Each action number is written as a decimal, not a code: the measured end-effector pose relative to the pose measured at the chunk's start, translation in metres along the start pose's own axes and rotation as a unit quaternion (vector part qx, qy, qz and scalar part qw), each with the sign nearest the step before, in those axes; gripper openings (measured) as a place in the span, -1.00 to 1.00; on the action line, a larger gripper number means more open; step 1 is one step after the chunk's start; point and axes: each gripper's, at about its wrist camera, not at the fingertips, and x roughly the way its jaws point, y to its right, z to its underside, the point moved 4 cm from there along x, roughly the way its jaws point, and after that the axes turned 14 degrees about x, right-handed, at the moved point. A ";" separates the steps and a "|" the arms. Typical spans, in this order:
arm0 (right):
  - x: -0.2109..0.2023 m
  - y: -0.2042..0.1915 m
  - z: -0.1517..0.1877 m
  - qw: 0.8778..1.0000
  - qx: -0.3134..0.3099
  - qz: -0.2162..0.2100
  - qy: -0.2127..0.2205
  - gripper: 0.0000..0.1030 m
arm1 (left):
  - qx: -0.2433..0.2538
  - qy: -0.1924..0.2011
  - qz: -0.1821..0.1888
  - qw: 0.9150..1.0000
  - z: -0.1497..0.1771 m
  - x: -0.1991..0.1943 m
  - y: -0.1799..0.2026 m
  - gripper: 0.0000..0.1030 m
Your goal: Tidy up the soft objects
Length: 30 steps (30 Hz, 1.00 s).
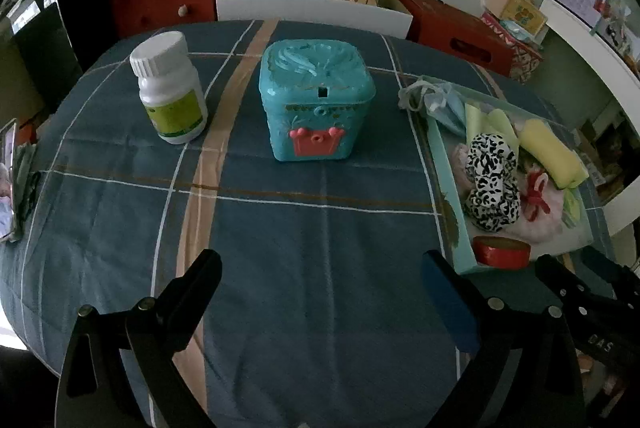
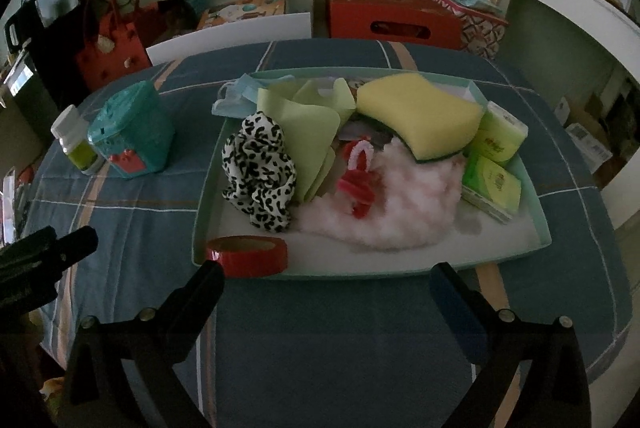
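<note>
We hold our left gripper [image 1: 322,270] tilted steeply downward, its two fingers spread wide with nothing between them. Our right gripper [image 2: 326,280] sits at much the same downward tilt, jaws fully apart and empty. Each tool shows at the edge of the other's view, so they seem to lie side by side, though the dim corners blur this.

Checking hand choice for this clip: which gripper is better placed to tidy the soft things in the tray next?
Probably the right gripper: open, empty, facing the tray head-on. The left gripper faces bare cloth, with the tray off to its right.
</note>
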 end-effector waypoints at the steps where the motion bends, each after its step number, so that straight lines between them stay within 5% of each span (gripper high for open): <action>1: 0.001 0.000 0.000 1.000 0.001 -0.001 -0.001 1.00 | 0.000 -0.002 0.000 1.000 0.000 0.000 0.000 0.92; 16: 0.011 -0.003 0.000 1.000 0.000 -0.010 -0.009 1.00 | -0.003 -0.020 -0.004 1.000 0.001 0.002 0.001 0.92; 23: 0.008 -0.004 0.000 1.000 -0.005 -0.008 0.000 1.00 | 0.007 -0.020 -0.053 0.998 0.002 -0.003 0.000 0.92; 30: 0.008 -0.005 0.000 1.000 -0.010 -0.006 0.003 1.00 | 0.017 -0.023 -0.060 0.998 0.002 -0.004 0.001 0.92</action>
